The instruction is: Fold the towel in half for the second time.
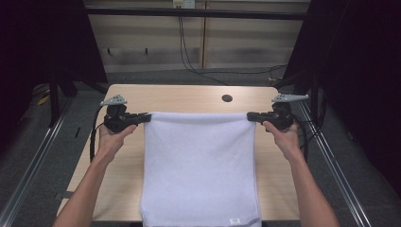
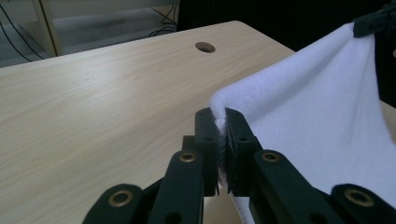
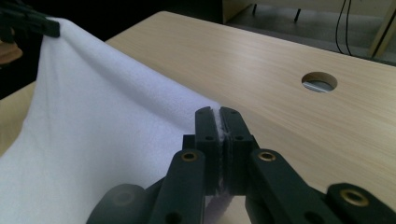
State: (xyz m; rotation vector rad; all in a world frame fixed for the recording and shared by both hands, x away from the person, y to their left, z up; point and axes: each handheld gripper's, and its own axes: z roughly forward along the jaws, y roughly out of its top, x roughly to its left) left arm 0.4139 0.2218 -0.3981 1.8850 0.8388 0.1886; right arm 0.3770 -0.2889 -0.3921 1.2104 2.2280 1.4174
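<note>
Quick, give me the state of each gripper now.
Left gripper: closed on one far corner of the white terry towel.
Right gripper: closed on the towel's other far corner.

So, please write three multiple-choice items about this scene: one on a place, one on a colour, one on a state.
1. Where does the round hole lie in the table?
A. near the far edge
B. at the near edge
C. under the person's left arm

2. What colour is the towel?
A. green
B. white
C. red

3. How does the left gripper stand?
A. wide open
B. shut on a cup
C. shut on the towel

Answers: 1 A, the hole lies beyond the towel; 2 B, the cloth is plain white; 3 C, its jaws pinch a towel corner.
</note>
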